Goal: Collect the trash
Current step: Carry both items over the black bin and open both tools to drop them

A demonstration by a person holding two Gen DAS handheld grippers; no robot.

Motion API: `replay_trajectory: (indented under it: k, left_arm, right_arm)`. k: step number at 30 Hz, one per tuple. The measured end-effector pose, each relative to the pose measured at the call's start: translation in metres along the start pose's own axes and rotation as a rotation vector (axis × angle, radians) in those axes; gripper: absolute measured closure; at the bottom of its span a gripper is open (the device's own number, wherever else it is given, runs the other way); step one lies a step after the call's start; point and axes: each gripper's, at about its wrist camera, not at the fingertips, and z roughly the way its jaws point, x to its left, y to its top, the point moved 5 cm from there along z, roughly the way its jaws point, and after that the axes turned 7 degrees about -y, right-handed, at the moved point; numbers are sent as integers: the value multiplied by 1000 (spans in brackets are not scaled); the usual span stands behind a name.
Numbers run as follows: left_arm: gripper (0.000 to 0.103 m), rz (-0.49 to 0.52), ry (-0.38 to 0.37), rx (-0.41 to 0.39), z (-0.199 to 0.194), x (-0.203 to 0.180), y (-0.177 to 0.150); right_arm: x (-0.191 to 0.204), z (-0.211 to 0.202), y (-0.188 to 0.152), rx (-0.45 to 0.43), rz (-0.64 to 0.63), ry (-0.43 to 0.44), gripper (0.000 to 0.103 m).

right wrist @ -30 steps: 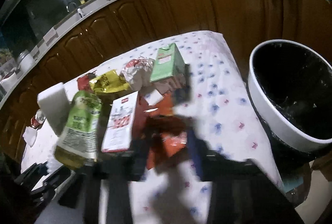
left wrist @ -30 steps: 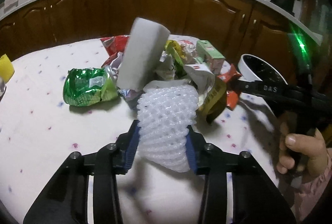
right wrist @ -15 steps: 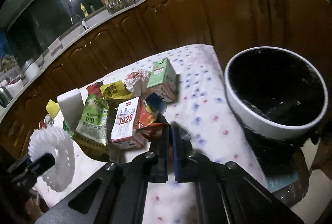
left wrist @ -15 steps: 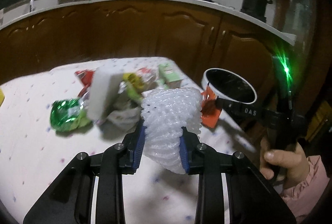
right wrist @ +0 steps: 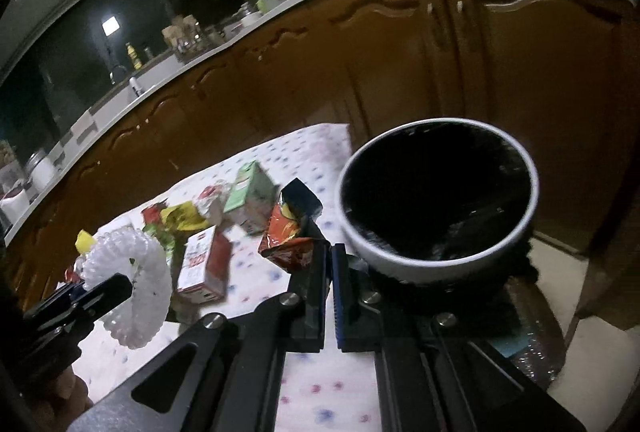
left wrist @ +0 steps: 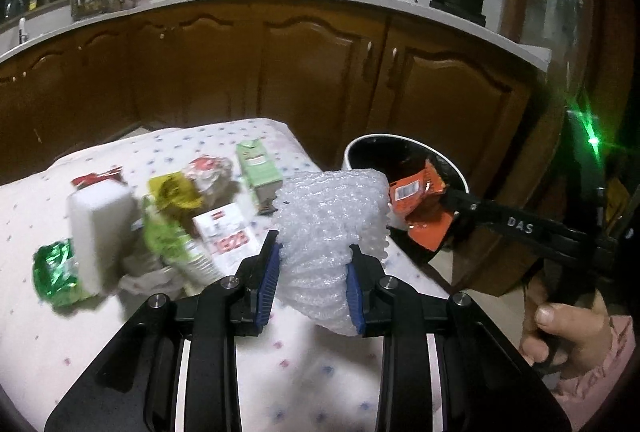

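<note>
My left gripper (left wrist: 314, 272) is shut on a white foam net sleeve (left wrist: 332, 216), lifted above the table's front part. The same gripper (right wrist: 108, 292) and foam net (right wrist: 136, 272) show at the left of the right wrist view. My right gripper (right wrist: 326, 256) is shut on an orange snack wrapper (right wrist: 284, 232), held up beside the bin. The left wrist view shows that gripper (left wrist: 448, 199) holding the wrapper (left wrist: 416, 207) by the rim of the white bin with a black liner (left wrist: 400, 137), off the table's right edge (right wrist: 400, 268).
A trash pile stays on the dotted tablecloth (left wrist: 320, 360): green carton (left wrist: 258, 167), white box with red print (left wrist: 228, 236), white foam block (left wrist: 96, 228), green wrapper (left wrist: 52, 272), yellow wrapper (left wrist: 172, 191). Brown cabinets (left wrist: 320, 79) stand behind. A person's hand (left wrist: 560, 328) grips the right tool.
My right gripper shut on the orange wrapper and carried it up from the pile to the bin's side. My left gripper rose and swung toward the bin with the foam net.
</note>
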Motion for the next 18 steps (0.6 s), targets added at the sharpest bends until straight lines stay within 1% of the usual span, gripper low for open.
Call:
replay_trajectory:
  k: [7, 10, 13, 16, 18]
  left_arm:
    - [75, 55, -30, 39, 40, -29, 24]
    - [75, 42, -50, 71, 63, -38, 34]
    - [75, 49, -50, 86, 85, -49, 49]
    - [75, 64, -51, 119, 113, -60, 63]
    - [75, 71, -50, 162, 138, -64, 69]
  right_arm:
    - [-30, -5, 17, -35, 34, -50, 100]
    - [-44, 0, 26, -40, 43, -78, 100]
    - [-58, 6, 34, -36, 51, -105, 100]
    - [-74, 16, 43, -27, 60, -129, 100]
    - [-83, 22, 48, -15, 66, -133, 100]
